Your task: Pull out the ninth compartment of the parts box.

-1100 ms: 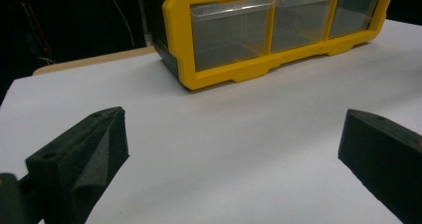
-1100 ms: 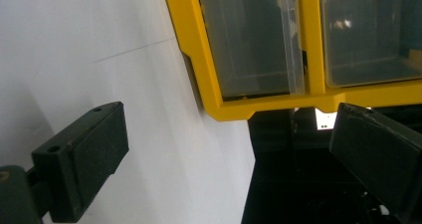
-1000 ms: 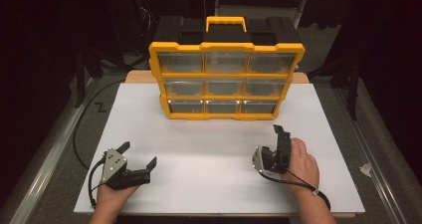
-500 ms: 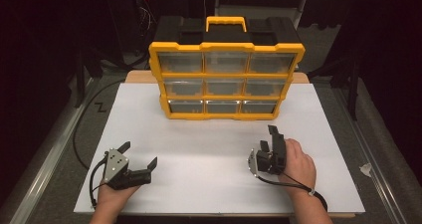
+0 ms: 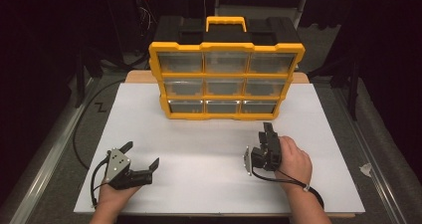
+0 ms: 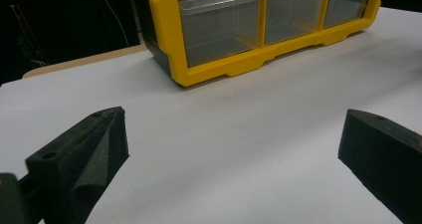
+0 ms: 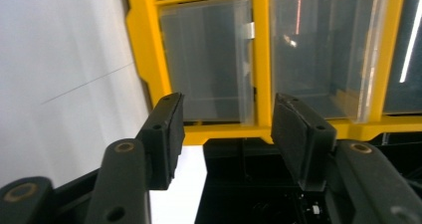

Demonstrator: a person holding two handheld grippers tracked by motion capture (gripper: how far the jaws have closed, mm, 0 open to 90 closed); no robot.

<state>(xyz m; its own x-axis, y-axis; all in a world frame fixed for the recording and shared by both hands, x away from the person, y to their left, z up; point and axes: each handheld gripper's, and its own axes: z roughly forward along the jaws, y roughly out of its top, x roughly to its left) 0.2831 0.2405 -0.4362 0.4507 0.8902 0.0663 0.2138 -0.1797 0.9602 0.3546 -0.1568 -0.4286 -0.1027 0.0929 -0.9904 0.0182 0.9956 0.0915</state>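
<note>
A yellow and black drawer organiser (image 5: 226, 79) with clear drawers stands upright at the back of the white board (image 5: 199, 184). My left gripper (image 5: 142, 154) rests near the board's front left corner, open wide with nothing between its jaws. In the left gripper view the left gripper (image 6: 234, 129) faces the organiser's (image 6: 169, 35) bottom row from a distance. My right gripper (image 5: 268, 134) is at the front right, rolled on its side. Its jaws have just been closing and stand part open, with nothing between them. In the right gripper view the right gripper (image 7: 226, 109) looks at the organiser's (image 7: 259, 59) drawers.
A black cable (image 5: 79, 129) loops off the board's left side toward a metal rail (image 5: 45, 159). A wooden table edge (image 5: 137, 76) shows behind the board. A scrap of paper (image 5: 366, 169) lies on the floor at right. Dark surroundings ring the table.
The right gripper's jaws have narrowed and the hand has shifted slightly. The left gripper has stayed where it was.
</note>
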